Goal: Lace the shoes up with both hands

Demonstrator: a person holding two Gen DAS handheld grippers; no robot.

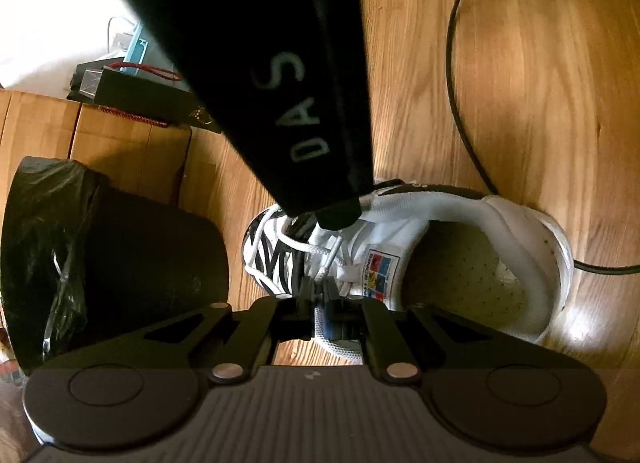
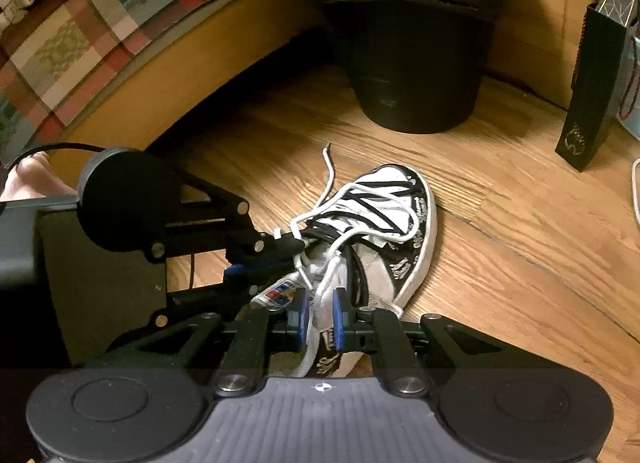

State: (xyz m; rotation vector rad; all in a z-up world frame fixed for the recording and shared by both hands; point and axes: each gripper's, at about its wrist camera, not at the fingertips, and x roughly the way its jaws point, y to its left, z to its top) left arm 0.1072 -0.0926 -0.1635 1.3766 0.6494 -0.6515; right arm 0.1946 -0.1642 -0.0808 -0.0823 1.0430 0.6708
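Pinching a white lace [image 1: 325,270] tip, left claw [image 1: 319,295] closed, right claw [image 2: 319,317] clamping the shoe [image 2: 394,219] tongue.

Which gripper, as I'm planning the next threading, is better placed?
Left, probably: the left gripper already pinches the white lace tip, while the right gripper is busy clamping the shoe.

Surface: wooden plank floor [image 2: 500,223], light brown, grain visible.
Shoe: white-and-black sneaker [image 2: 404,215] lies on the boards.
Bin: black waste bin [image 2: 416,75] with a black liner stands beyond the toe.
Bag: black paper bag [image 2: 592,95] stands right of the bin.
Cable: black cable [image 1: 456,63] curves over the floor.
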